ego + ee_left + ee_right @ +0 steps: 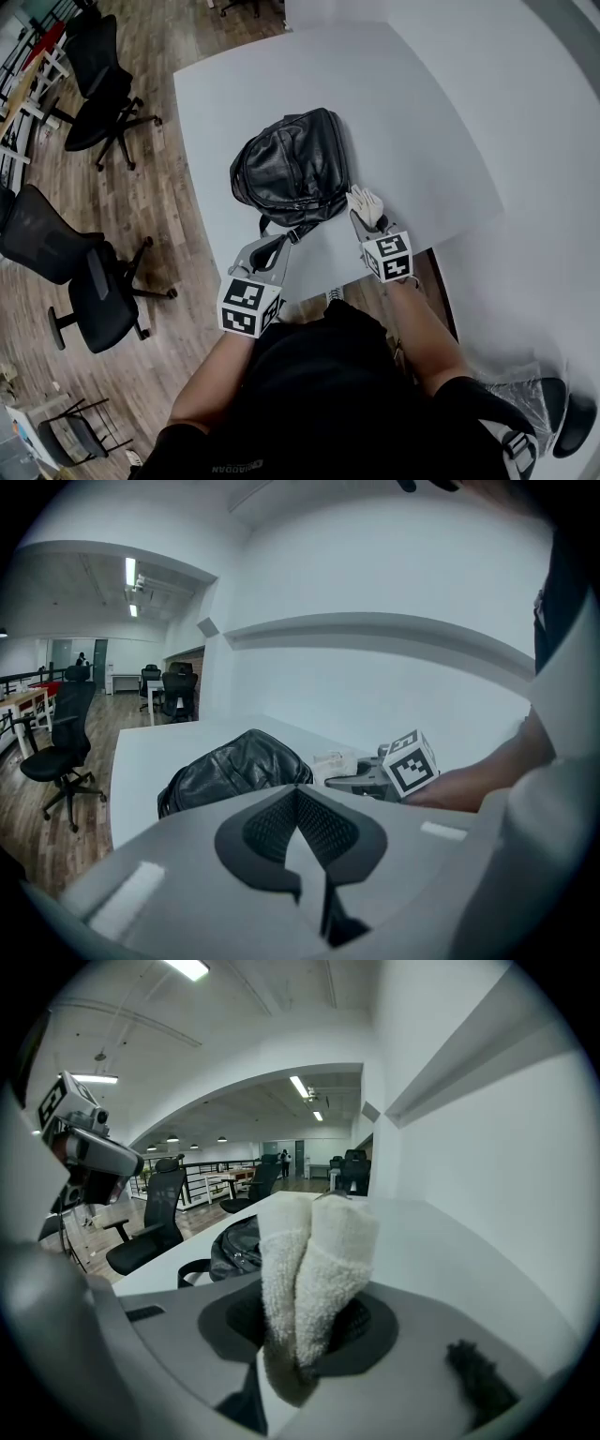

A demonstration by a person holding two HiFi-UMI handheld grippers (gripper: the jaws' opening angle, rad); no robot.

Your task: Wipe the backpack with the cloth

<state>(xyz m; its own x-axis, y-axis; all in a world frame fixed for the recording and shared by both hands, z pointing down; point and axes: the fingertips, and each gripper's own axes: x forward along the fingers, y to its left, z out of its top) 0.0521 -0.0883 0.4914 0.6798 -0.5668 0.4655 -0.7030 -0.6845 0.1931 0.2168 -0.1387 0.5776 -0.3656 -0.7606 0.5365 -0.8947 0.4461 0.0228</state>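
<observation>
Office chairs [101, 89]: black, on the wooden floor [159, 197], well left of the desk [422, 131].
Left gripper [272, 251]: jaws closed together with nothing between them. The tips are near the strap [281, 232] at the desk's near edge; contact cannot be told.
Backpack [292, 167]: black, lying flat on the white desk, ahead of both grippers.
Right gripper [367, 223]: jaws clamped on a folded white cloth [366, 201] that stands up out of them, just beside the backpack's near right corner.
</observation>
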